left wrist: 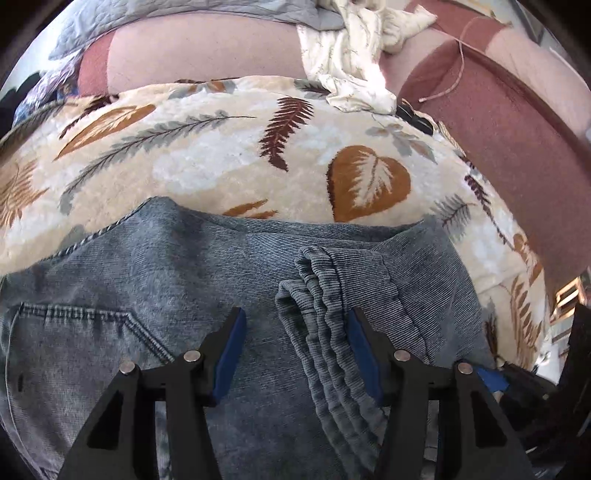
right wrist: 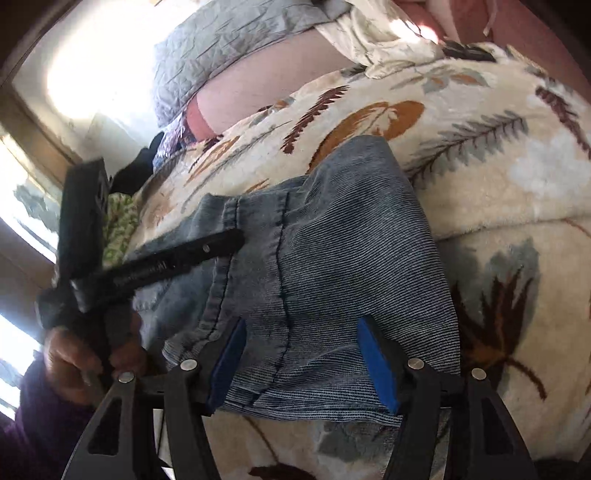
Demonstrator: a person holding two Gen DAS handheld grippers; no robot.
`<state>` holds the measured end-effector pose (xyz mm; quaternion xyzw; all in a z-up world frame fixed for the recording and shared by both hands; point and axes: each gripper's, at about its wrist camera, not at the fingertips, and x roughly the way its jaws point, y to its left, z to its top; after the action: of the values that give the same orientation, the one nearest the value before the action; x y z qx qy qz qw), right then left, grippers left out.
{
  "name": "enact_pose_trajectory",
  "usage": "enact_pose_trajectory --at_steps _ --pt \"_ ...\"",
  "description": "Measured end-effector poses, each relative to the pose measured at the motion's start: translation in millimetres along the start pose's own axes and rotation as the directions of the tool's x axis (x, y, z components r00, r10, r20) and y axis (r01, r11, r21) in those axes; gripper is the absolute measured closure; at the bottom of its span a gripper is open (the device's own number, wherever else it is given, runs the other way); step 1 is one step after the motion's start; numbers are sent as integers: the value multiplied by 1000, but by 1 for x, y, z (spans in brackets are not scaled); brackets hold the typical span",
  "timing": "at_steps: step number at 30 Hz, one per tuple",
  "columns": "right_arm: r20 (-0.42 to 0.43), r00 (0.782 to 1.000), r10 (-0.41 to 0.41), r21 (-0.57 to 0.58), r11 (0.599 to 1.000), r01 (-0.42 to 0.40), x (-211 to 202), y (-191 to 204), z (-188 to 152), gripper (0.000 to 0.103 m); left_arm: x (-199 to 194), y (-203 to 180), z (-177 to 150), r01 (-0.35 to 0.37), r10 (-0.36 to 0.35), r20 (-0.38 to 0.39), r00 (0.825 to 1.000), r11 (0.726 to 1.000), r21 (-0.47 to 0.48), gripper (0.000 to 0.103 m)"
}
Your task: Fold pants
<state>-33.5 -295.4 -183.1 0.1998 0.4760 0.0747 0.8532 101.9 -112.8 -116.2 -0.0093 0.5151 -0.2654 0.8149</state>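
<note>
Blue denim pants (left wrist: 192, 280) lie folded on a leaf-print blanket (left wrist: 221, 147). In the left wrist view my left gripper (left wrist: 295, 325) is open just above the denim, with a bunched hem fold (left wrist: 325, 317) between its blue pads and a back pocket (left wrist: 85, 332) to the left. In the right wrist view my right gripper (right wrist: 301, 339) is open over the folded pants (right wrist: 351, 266), its jaws straddling the near edge. The left gripper (right wrist: 207, 247) shows there as a black tool resting on the pants' left side, held by a hand (right wrist: 74, 365).
The blanket (right wrist: 498, 177) covers a bed. A cream patterned cloth (left wrist: 354, 48) and a grey quilt (left wrist: 177, 22) lie at the back. Pink-red bedding (left wrist: 498, 140) runs along the right. A bright window (right wrist: 99, 66) is at the left.
</note>
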Motion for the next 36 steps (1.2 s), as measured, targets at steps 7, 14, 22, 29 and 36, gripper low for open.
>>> enact_pose_trajectory --at_steps 7,14,22,29,36 --pt "17 985 -172 -213 962 171 6 32 -15 31 -13 9 11 -14 16 22 1000 998 -58 45" --pt "43 974 -221 -261 939 224 8 38 -20 30 -3 4 17 -62 61 -3 998 996 -58 45" --pt "84 966 -243 -269 928 257 6 43 -26 29 11 1 16 -192 191 -52 980 981 -9 23" --pt "89 964 -249 -266 927 264 2 45 -30 28 9 -1 21 -311 315 -107 943 949 59 15" --pt "85 966 -244 -261 930 258 4 44 -27 28 -5 -19 33 -323 329 -49 943 941 97 15"
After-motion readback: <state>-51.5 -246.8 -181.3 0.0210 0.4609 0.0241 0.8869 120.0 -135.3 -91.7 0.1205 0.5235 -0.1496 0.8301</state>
